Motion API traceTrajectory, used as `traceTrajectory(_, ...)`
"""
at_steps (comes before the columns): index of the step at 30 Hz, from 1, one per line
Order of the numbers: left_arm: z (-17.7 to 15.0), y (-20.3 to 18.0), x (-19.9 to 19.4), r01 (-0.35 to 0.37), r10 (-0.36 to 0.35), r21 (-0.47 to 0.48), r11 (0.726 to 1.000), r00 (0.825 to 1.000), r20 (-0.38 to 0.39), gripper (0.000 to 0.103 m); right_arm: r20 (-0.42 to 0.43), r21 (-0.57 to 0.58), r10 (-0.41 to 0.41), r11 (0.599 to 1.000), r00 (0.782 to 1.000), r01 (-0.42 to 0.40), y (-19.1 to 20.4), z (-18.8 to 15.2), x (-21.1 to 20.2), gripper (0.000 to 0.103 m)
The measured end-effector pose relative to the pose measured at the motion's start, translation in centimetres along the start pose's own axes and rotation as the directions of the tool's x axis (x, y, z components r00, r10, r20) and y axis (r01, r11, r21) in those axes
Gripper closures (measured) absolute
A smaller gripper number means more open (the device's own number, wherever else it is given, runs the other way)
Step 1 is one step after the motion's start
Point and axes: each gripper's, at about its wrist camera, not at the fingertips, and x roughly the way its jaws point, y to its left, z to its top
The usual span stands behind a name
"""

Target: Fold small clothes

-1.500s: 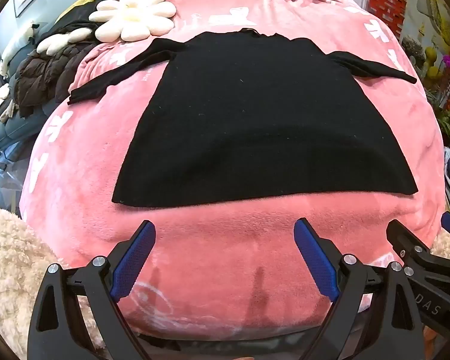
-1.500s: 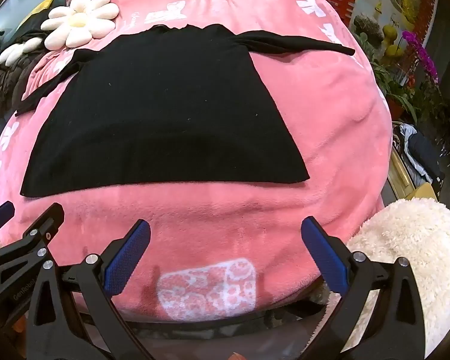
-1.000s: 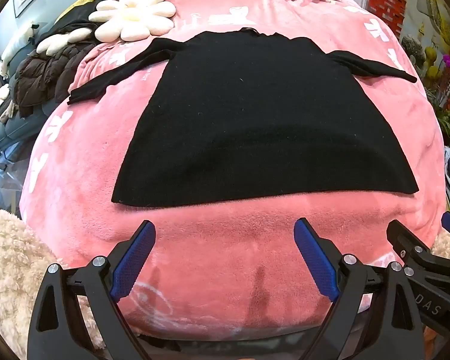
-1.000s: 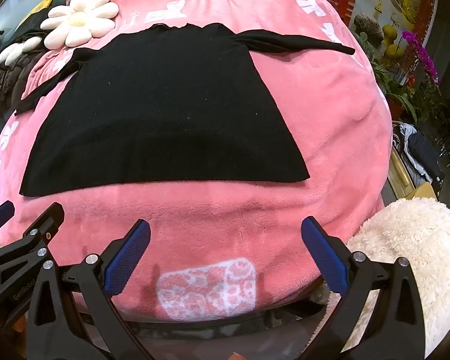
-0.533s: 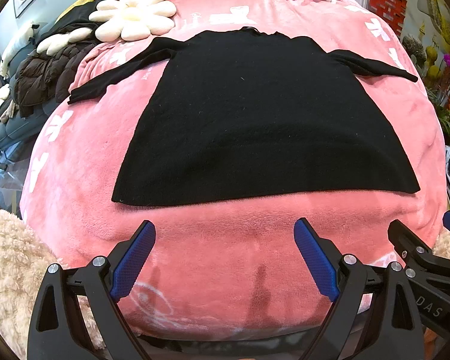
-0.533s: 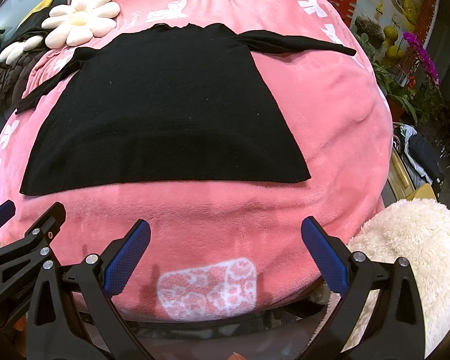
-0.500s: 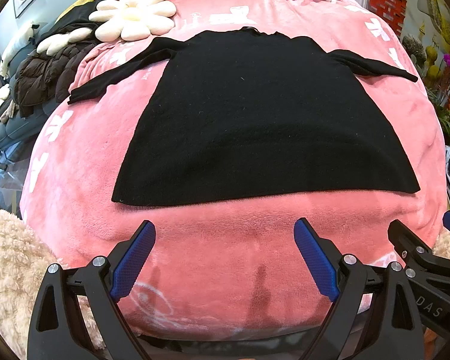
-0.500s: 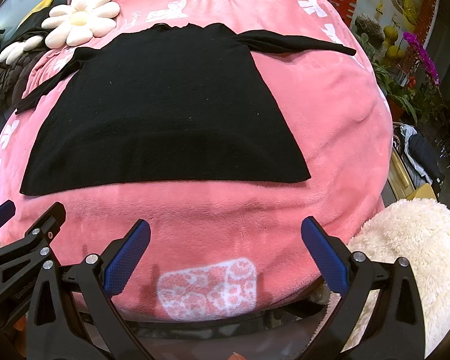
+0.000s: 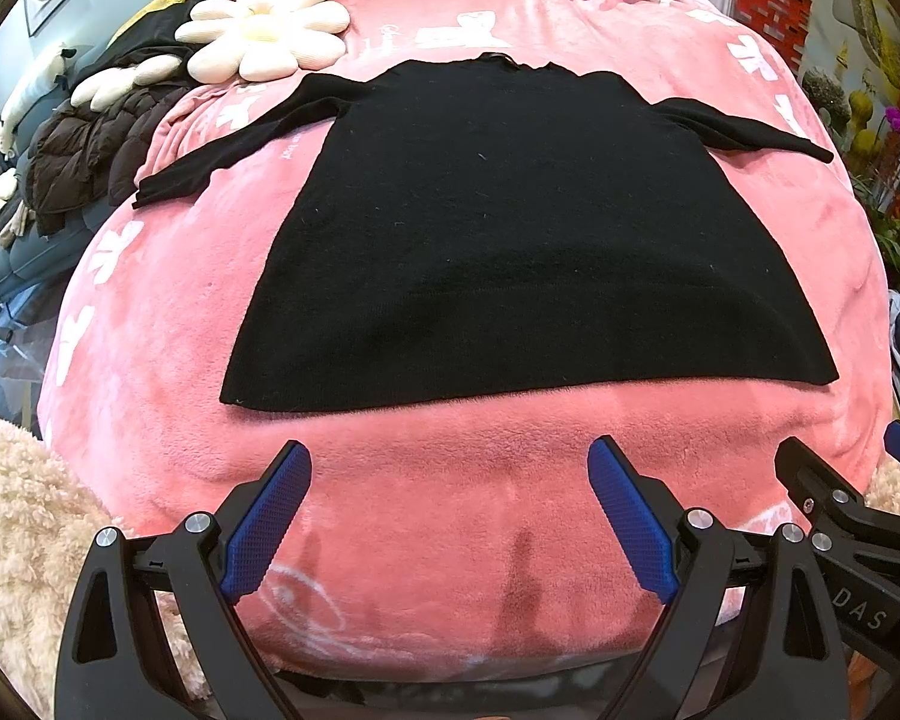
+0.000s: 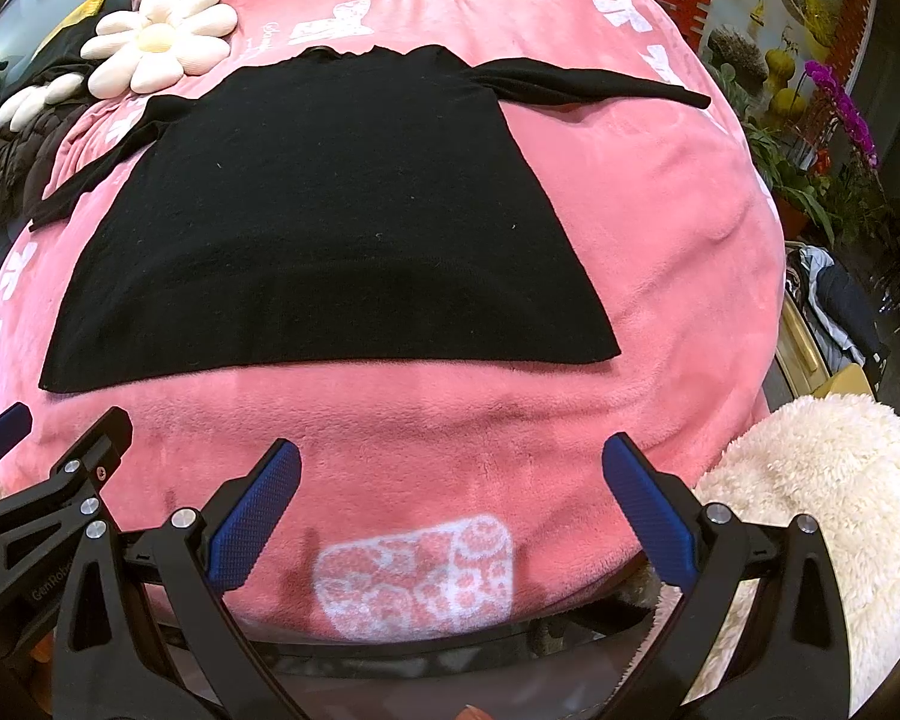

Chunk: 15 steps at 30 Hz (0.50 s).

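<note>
Right now I'm holding each tool (image 9: 450, 516) (image 10: 450, 507) spread before the black top (image 9: 510, 240), risking bunching if I'm pinching hem corners unevenly.

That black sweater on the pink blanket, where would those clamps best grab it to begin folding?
Probably at the sleeve ends. The black sweater lies flat, sleeves spread wide. The left gripper could pinch the left sleeve cuff from the outer side, the right gripper the right cuff: thin loose edges, easy to lift.

Both wrist views look forward, side by side, sharing the black sweater (image 9: 510, 240) (image 10: 330, 228).
</note>
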Motion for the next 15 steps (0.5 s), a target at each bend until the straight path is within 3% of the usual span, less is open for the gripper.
traceTrajectory(15,-0.21,0.14,0.51,0.004,-0.004,0.002,1.000,1.000,-0.003,0.013,-0.001,0.001,-0.001,1.000,1.000,0.001,-0.03,0.01,0.00,0.005)
